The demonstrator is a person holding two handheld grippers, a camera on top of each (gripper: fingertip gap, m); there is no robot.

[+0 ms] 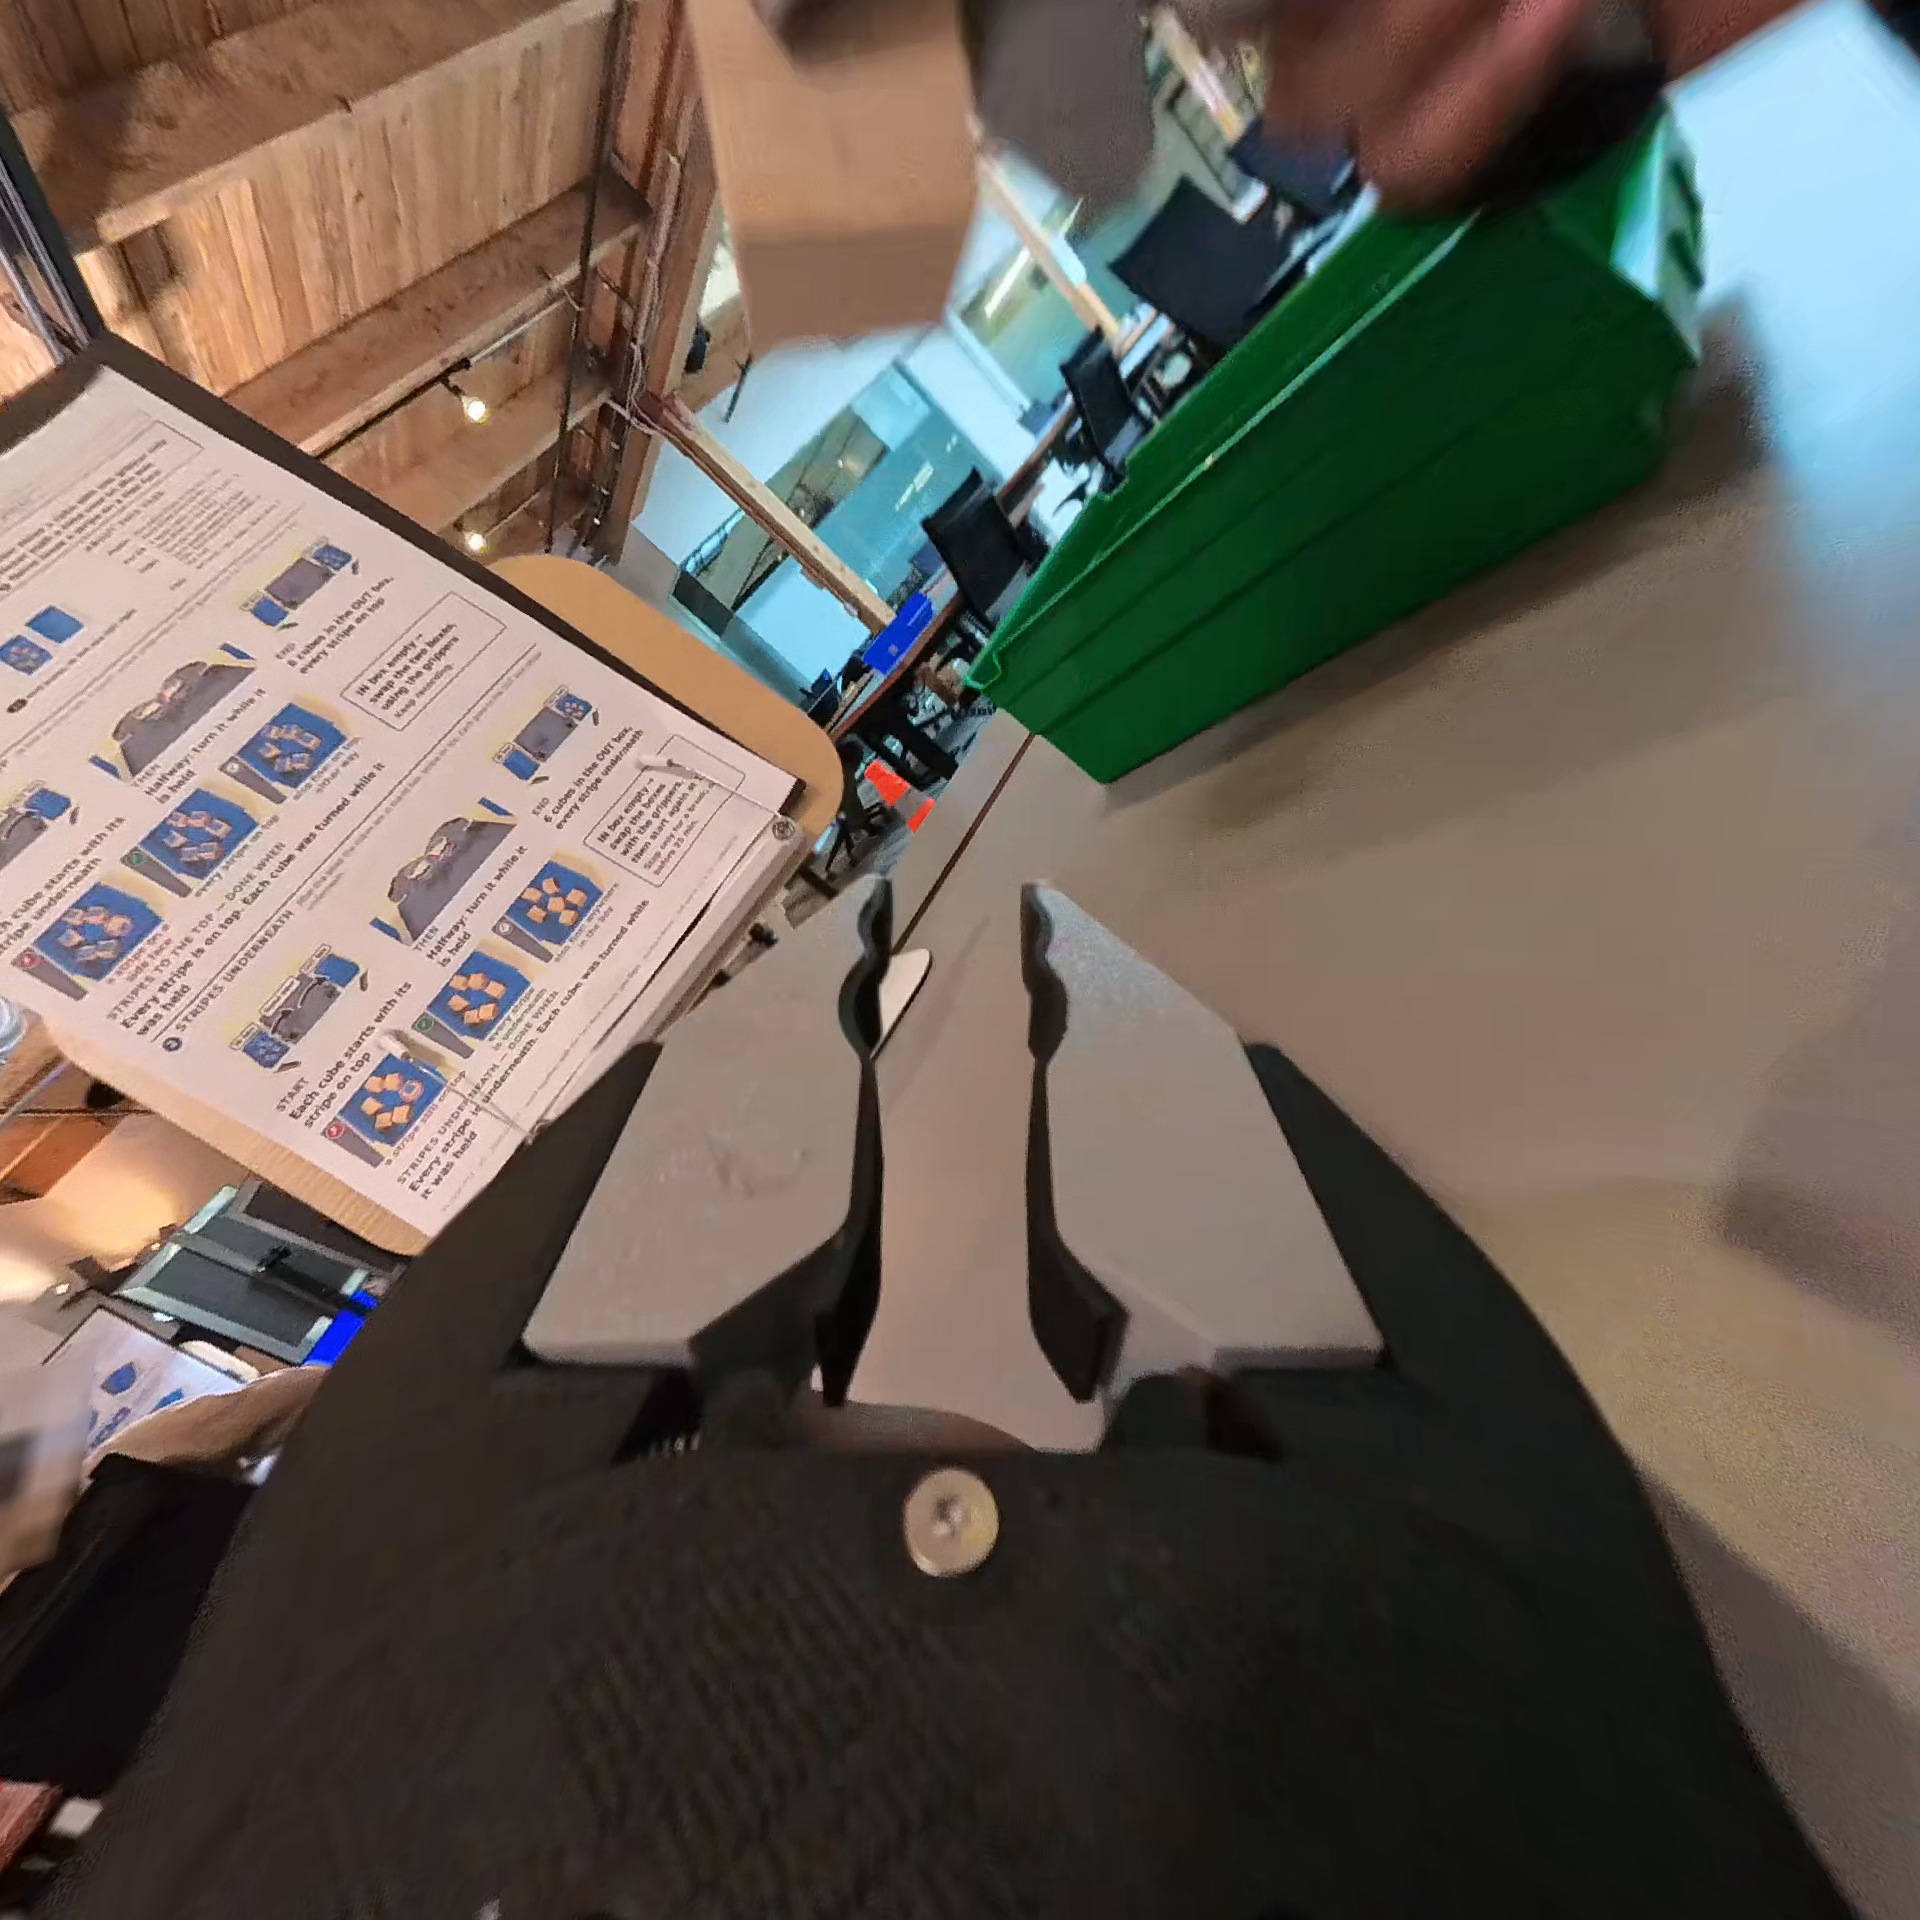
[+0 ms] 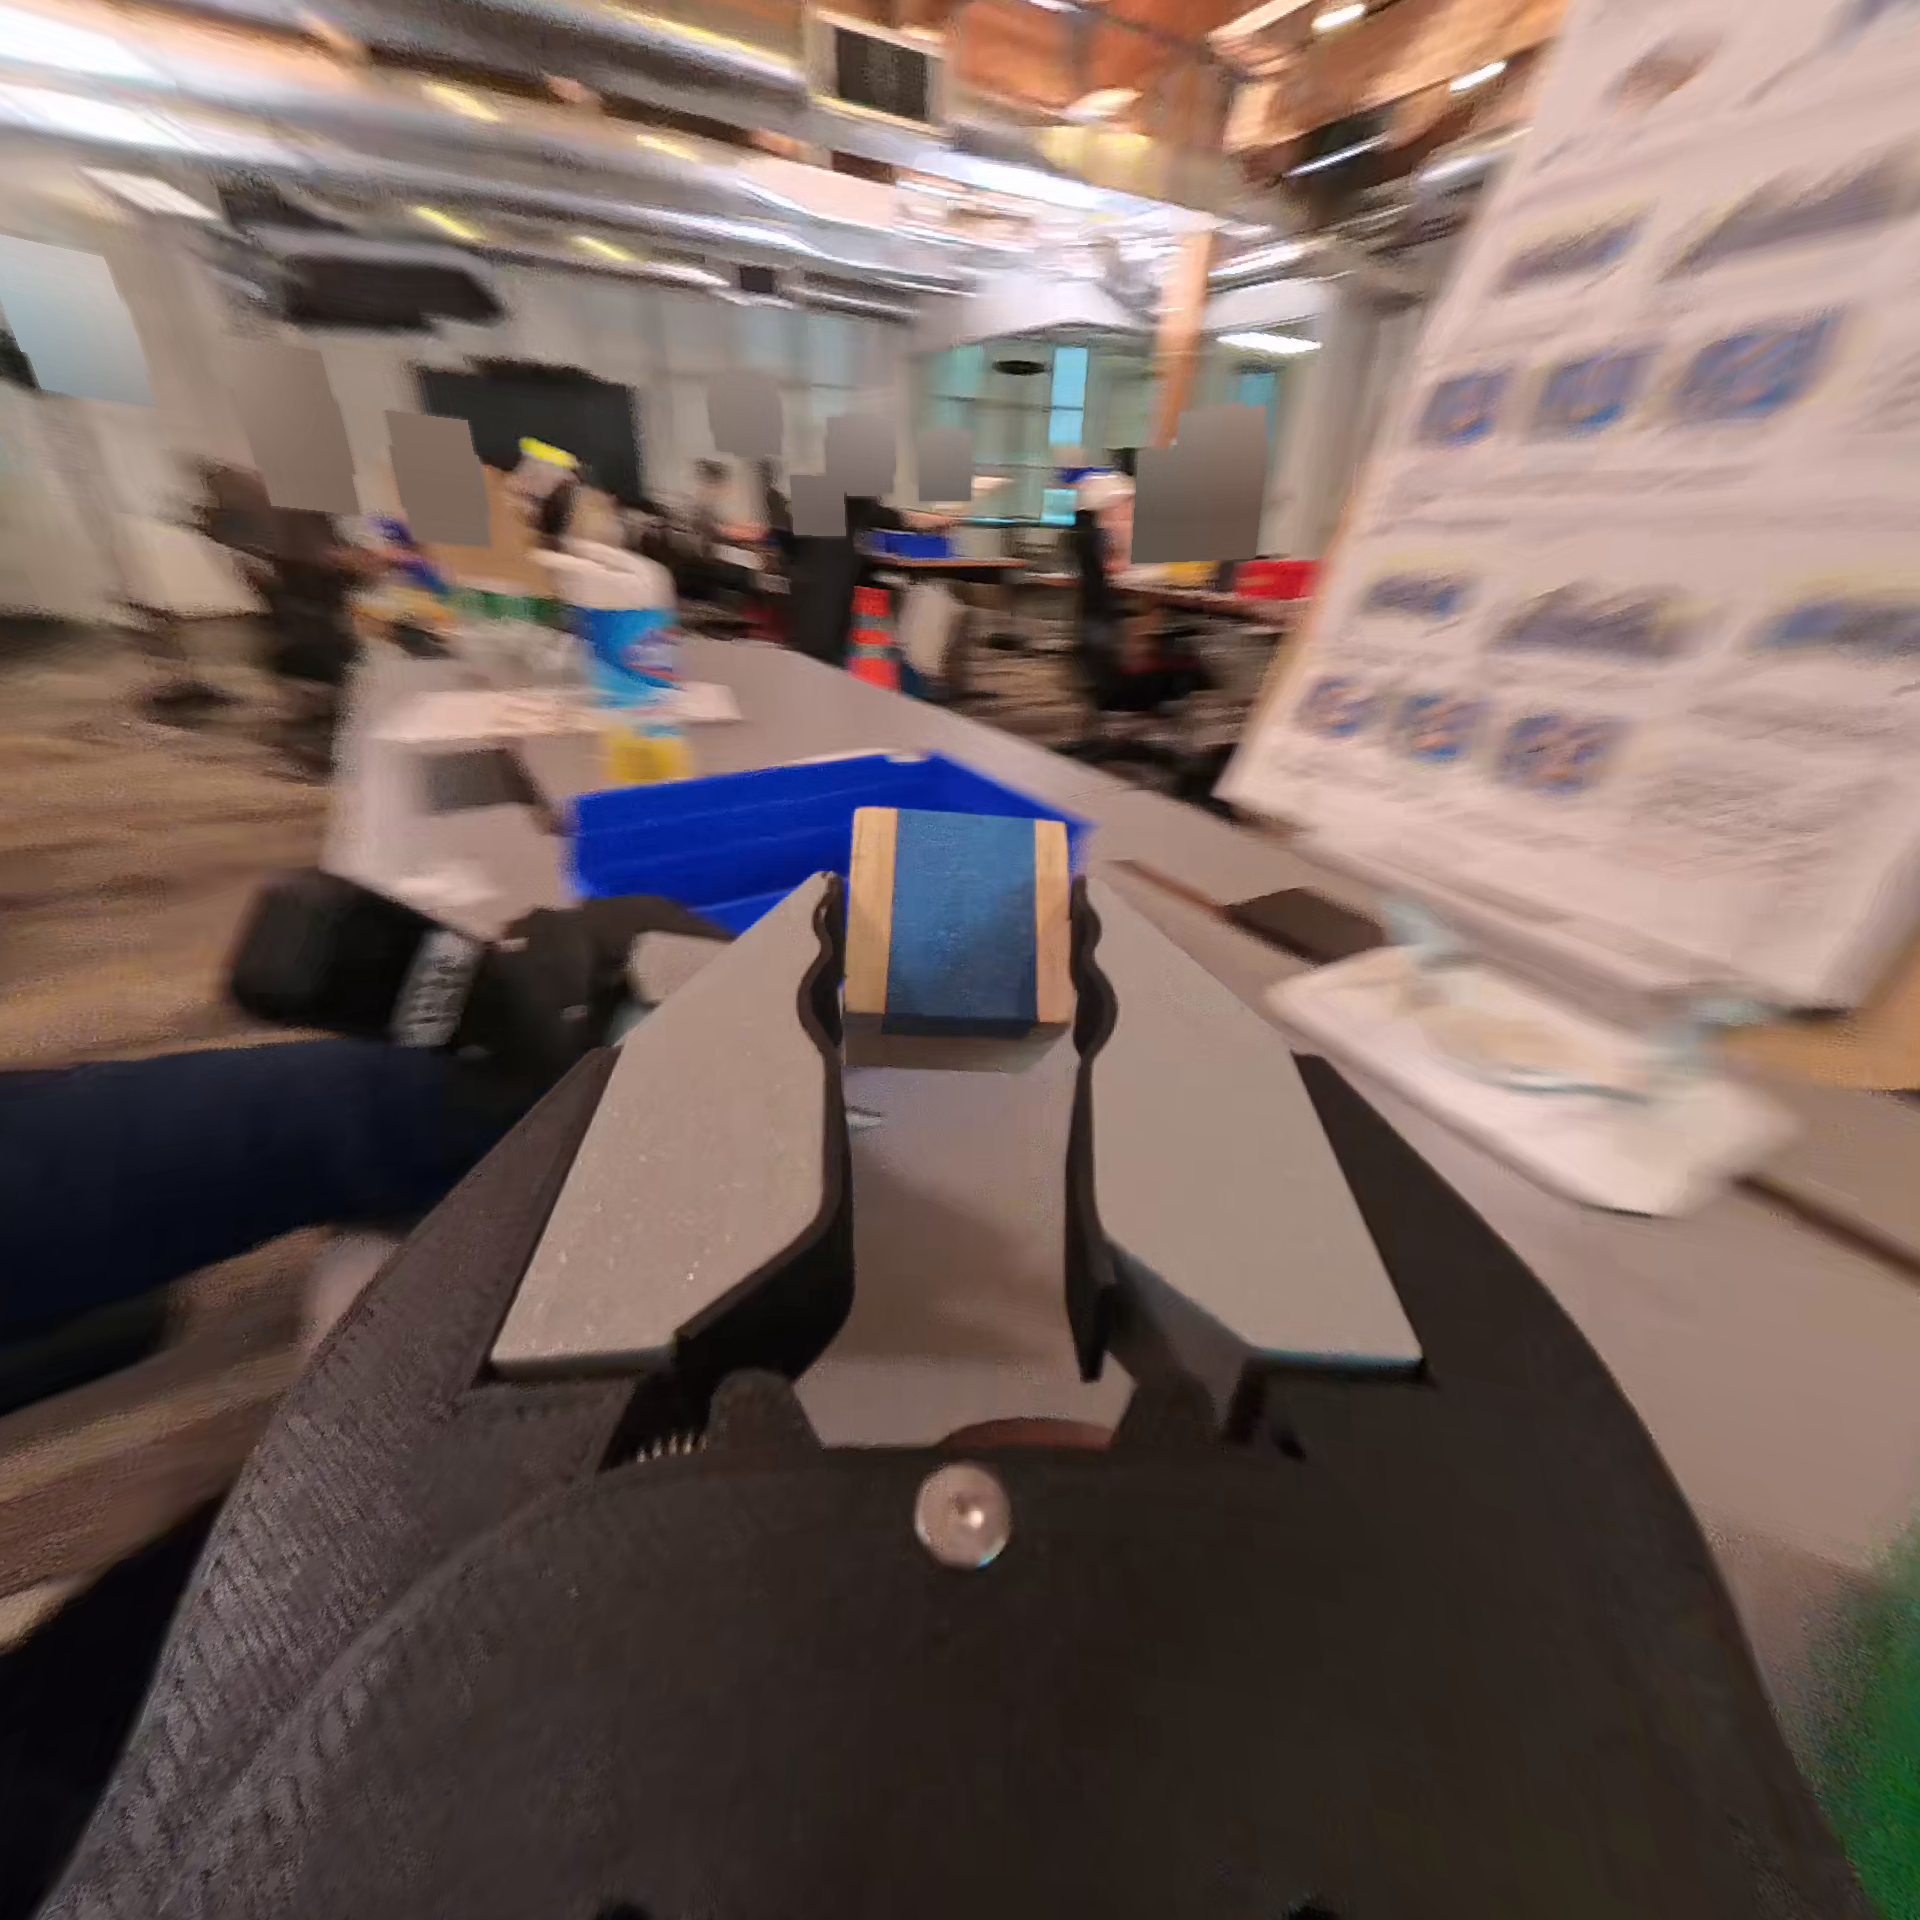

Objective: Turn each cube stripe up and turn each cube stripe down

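In the right wrist view my right gripper (image 2: 956,940) is shut on a wooden cube (image 2: 956,925). The cube's blue stripe faces the camera and runs vertically between the fingers. It is held above the grey table (image 2: 1558,1351), in front of a blue bin (image 2: 727,831). In the left wrist view my left gripper (image 1: 956,914) is open and empty, tilted over the grey table (image 1: 1455,1039). A green bin (image 1: 1351,499) stands ahead of it on the right. A blurred hand (image 1: 1455,94) shows above the green bin.
A white instruction board (image 1: 364,810) stands left of the left gripper and shows at the right in the right wrist view (image 2: 1662,520). A clear plastic tray (image 2: 1527,1060) lies below the board. A spray bottle (image 2: 623,644) and people stand beyond the blue bin.
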